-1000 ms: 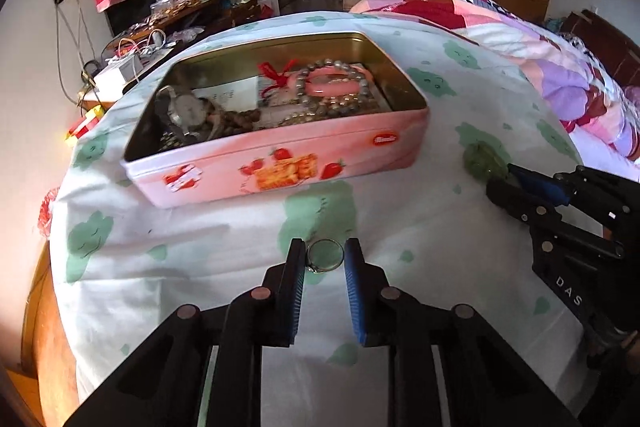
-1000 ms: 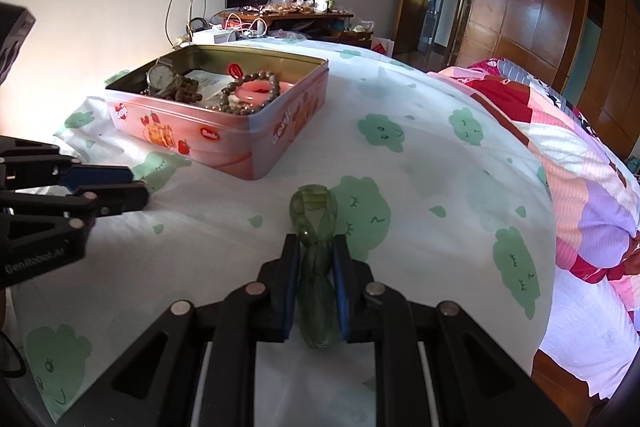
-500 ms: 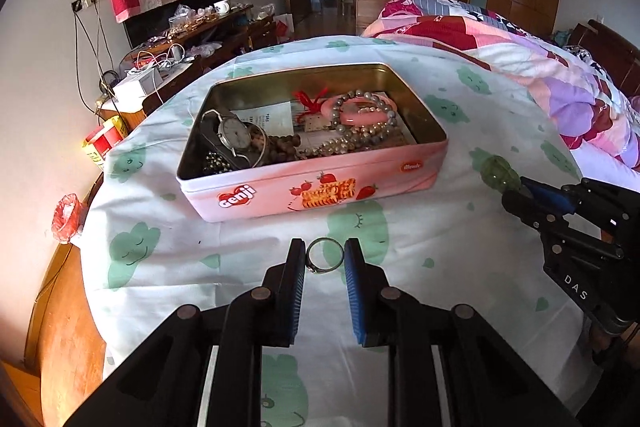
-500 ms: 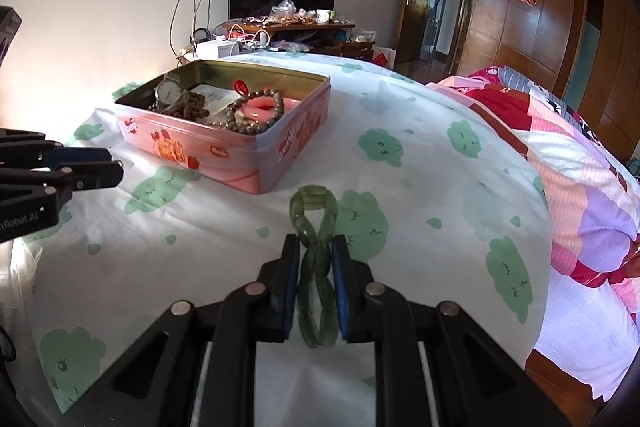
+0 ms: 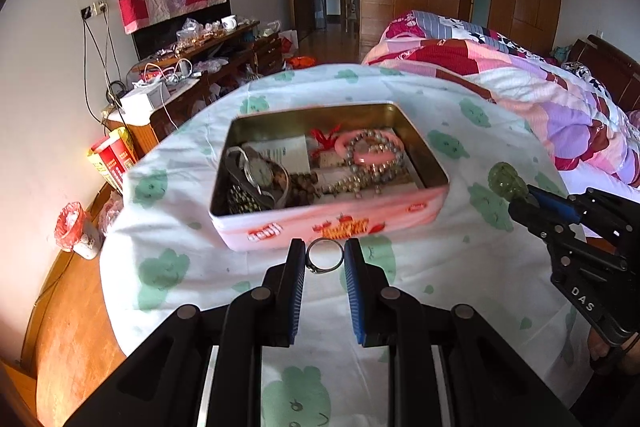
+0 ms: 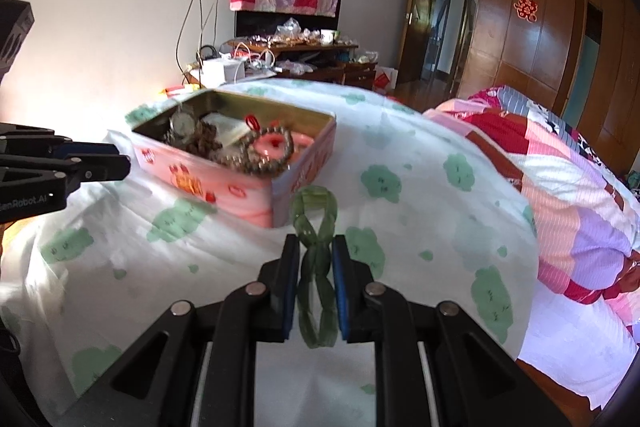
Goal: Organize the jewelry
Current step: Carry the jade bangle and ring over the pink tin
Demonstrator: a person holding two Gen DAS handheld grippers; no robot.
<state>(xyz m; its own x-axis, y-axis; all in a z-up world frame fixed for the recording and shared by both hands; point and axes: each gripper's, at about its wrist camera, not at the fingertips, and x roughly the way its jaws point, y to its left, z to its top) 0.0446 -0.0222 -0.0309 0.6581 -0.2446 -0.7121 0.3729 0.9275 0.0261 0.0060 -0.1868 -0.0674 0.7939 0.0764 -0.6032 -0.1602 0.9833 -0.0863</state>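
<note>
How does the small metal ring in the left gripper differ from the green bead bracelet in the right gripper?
The thin silver-coloured metal ring is one rigid hoop; the translucent green bead bracelet is made of linked segments. The ring keeps its round shape between the left gripper pads; the bracelet is squeezed into a figure-eight by the right gripper. The ring looks far smaller. Both are clamped, held clear of the pink tin.

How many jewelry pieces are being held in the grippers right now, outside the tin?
2. A silver ring sits pinched in the left gripper, and a green bead bracelet is squeezed in the right gripper. Both are near the pink tin; nothing else shows loose on the sheet.
</note>
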